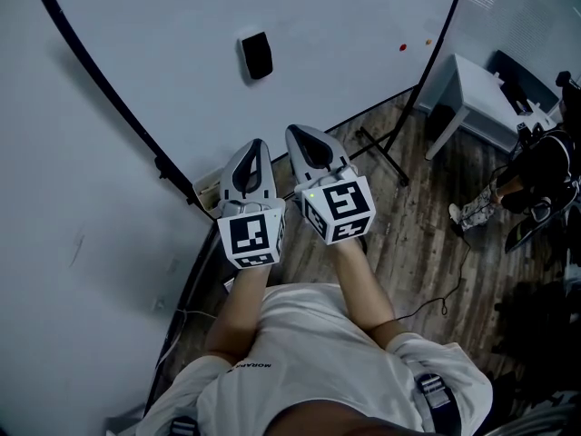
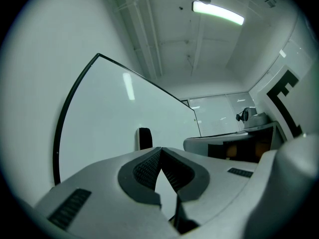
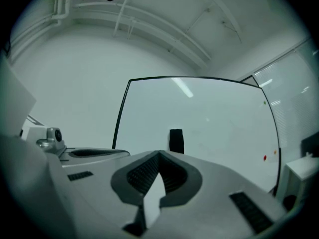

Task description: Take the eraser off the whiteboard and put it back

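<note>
The eraser (image 1: 257,55) sits on the whiteboard (image 1: 354,16), standing tall, a bit nearer its left edge than its right and far from the corners. The left gripper (image 2: 160,149) and right gripper (image 3: 159,153) hang side by side, well back from it. Both are pinched shut with nothing inside. This could be before the eraser comes off, or after it goes back. Either way, hold both steady.

wood floor (image 1: 427,252) (dark planks) | white wall (image 1: 54,198) | white table (image 1: 477,94) | ceiling light (image 2: 218,12)

Small upside-down print (image 1: 250,365) on the person's white shirt (image 1: 309,352), too small for a sure reading
</note>
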### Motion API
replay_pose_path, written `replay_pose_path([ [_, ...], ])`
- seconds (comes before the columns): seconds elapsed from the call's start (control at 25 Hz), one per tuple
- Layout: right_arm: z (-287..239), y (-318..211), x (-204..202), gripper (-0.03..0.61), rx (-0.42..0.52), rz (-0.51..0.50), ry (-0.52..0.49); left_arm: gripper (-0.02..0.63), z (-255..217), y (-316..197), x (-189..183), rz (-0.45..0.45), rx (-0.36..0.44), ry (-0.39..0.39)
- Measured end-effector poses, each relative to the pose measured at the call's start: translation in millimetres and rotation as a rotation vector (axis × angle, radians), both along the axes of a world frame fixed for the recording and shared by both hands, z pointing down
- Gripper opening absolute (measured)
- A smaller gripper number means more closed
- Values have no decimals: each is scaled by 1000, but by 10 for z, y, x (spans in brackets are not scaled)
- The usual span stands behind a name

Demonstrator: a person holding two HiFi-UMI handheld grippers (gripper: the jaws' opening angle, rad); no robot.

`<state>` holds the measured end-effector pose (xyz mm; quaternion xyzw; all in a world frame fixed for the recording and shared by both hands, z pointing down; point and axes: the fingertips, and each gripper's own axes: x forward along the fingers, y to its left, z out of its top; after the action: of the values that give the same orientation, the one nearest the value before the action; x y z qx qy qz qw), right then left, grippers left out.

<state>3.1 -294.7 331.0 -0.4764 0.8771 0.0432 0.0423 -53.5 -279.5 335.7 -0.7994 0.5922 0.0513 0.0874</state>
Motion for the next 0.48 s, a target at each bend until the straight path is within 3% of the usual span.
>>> replay_pose_path([
  [0.48,115,64,3,14,-14,5,5,3,40,15,-20,7,-11,0],
])
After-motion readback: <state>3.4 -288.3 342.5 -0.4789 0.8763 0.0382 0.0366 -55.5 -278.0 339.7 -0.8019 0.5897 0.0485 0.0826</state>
